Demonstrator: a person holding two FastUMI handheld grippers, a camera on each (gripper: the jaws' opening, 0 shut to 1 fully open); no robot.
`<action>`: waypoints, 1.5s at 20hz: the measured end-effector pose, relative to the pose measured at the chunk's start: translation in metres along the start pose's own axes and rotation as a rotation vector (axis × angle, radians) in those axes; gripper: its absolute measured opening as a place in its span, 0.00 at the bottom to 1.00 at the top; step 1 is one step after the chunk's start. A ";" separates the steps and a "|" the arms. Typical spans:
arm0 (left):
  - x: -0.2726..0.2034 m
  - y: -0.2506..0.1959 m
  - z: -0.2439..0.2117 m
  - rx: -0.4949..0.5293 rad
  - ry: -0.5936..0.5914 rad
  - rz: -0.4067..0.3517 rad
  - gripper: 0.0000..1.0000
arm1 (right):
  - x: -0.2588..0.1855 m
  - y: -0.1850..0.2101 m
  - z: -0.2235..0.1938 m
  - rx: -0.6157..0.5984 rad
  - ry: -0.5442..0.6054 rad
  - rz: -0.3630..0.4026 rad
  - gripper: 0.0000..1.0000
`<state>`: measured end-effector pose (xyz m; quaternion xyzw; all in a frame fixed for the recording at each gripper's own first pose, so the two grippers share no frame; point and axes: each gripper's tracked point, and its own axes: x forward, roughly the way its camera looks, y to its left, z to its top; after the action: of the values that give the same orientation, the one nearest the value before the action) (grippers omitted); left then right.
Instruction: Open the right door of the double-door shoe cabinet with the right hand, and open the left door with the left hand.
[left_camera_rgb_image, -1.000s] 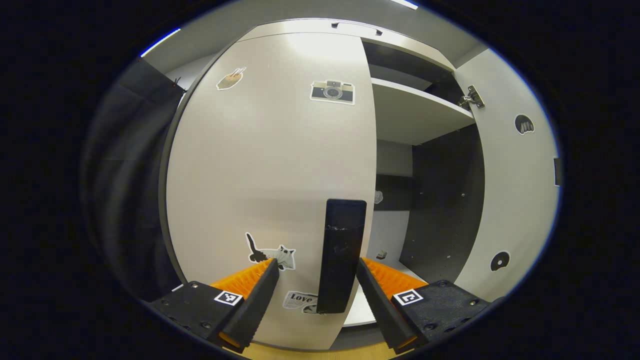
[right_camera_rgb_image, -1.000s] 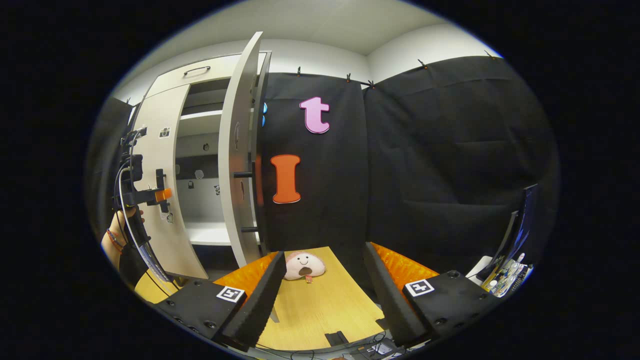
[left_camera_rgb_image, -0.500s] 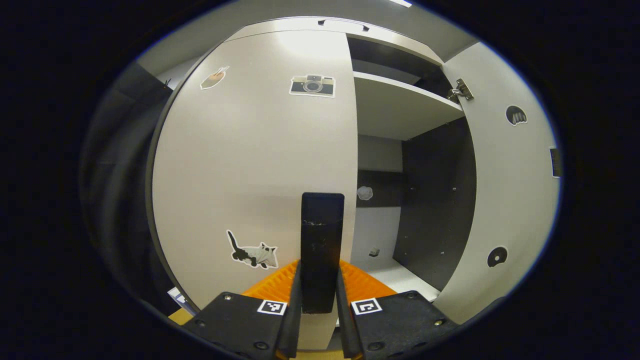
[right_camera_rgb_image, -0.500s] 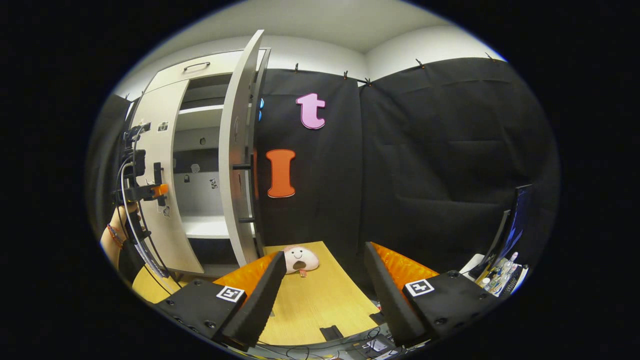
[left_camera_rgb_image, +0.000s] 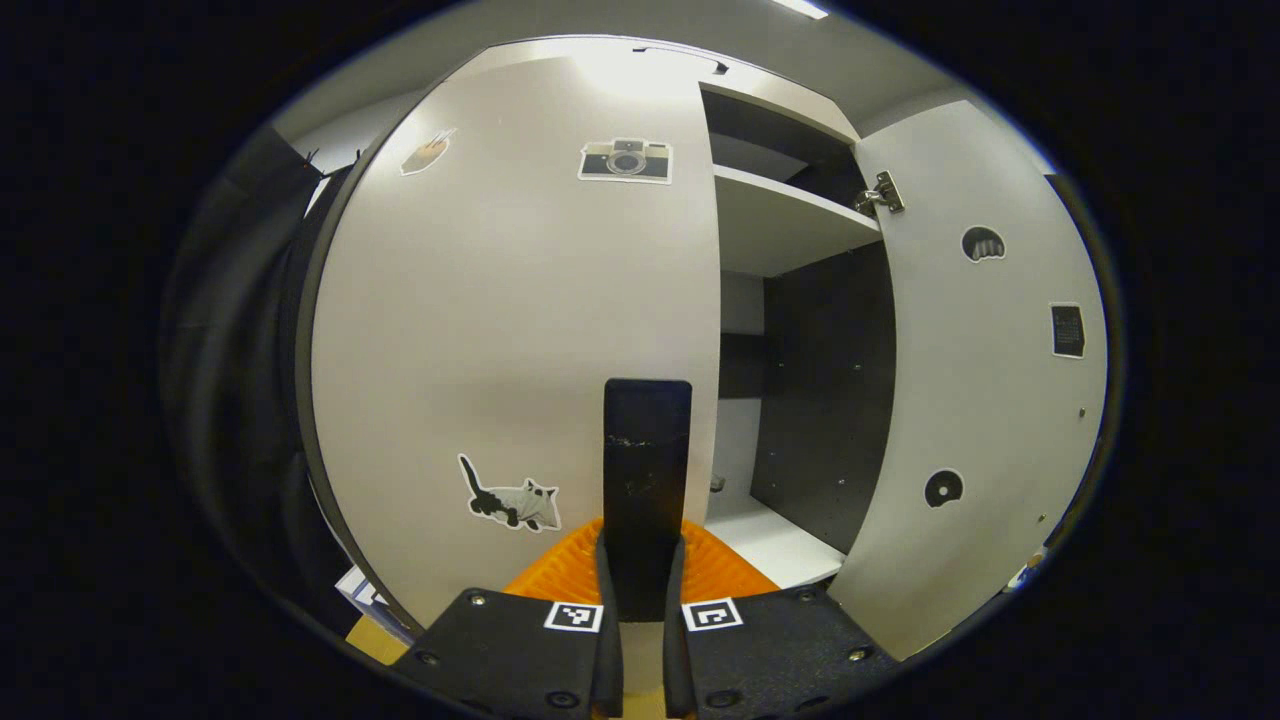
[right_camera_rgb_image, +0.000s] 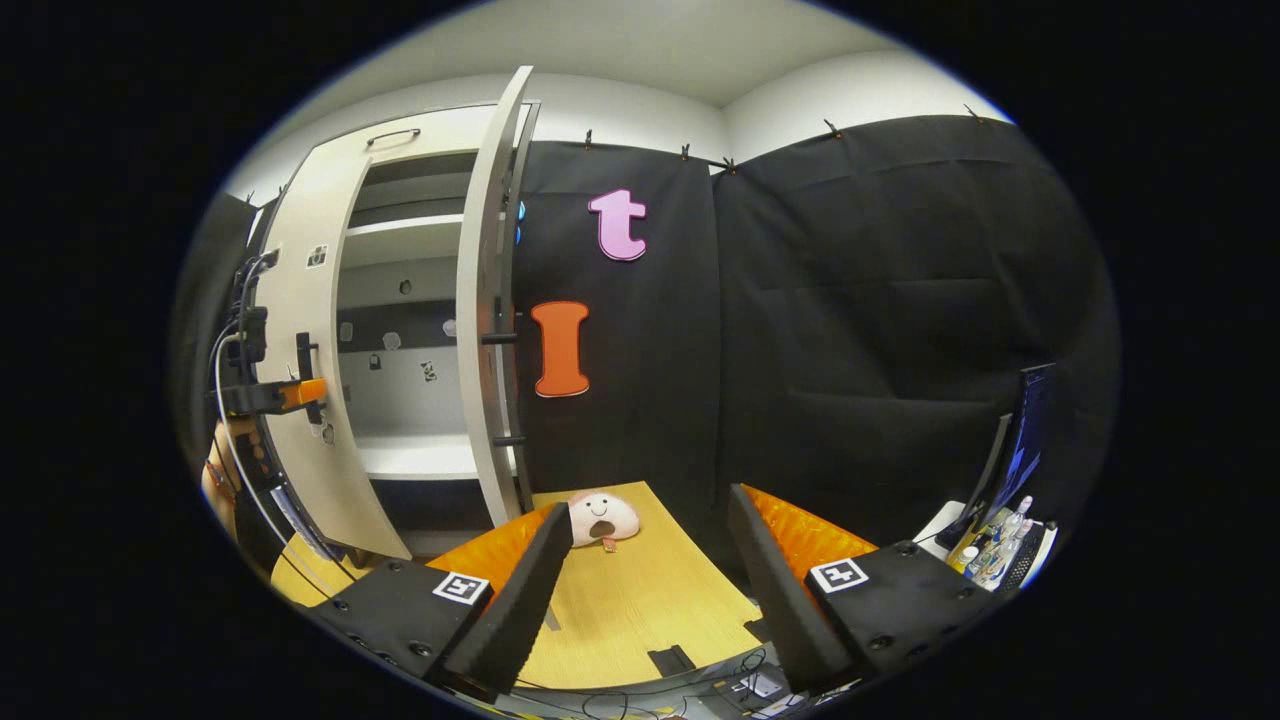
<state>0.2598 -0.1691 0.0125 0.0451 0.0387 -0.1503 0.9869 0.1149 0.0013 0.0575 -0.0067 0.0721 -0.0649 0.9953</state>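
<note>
While the left gripper (left_camera_rgb_image: 640, 600) has its jaws pinching the dark upright handle (left_camera_rgb_image: 646, 470) of the left door (left_camera_rgb_image: 510, 330), the likeliest trouble from here is a slip: the grip sits low on the bar, near its bottom end, and if the pull runs straight back instead of following the door's swing about its hinge side, I'd expect the handle to twist out from between the jaws or the door to be dragged against its hinges. That left door looks only barely cracked, its free edge standing just beside the open compartment, so nearly all of its swing is still to do. The right door (right_camera_rgb_image: 487, 330) stands wide open, turned nearly edge-on toward the right gripper, with the shelf (left_camera_rgb_image: 790, 220) and dark inner wall bared. A second risk, to my eye, is the left door swinging round toward the hand (right_camera_rgb_image: 218, 480) and trailing cables behind the tool. From the right gripper view, the left gripper is held level at handle height, pointing into the door. The right gripper (right_camera_rgb_image: 640, 570) hangs over the desk (right_camera_rgb_image: 640, 610), well apart from the cabinet, jaws spread and empty, near a small plush toy (right_camera_rgb_image: 602, 518).
</note>
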 end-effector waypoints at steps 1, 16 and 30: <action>-0.007 0.001 0.000 -0.007 -0.001 -0.014 0.16 | -0.001 0.002 0.004 -0.001 -0.007 -0.002 0.94; -0.069 0.028 -0.006 -0.002 -0.017 -0.091 0.16 | 0.009 0.079 0.014 0.012 -0.032 0.098 0.94; -0.109 0.079 -0.001 0.033 -0.050 0.063 0.06 | 0.022 0.107 0.031 -0.006 -0.060 0.141 0.94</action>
<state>0.1802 -0.0619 0.0278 0.0585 0.0102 -0.1209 0.9909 0.1545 0.1043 0.0823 -0.0063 0.0426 0.0057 0.9991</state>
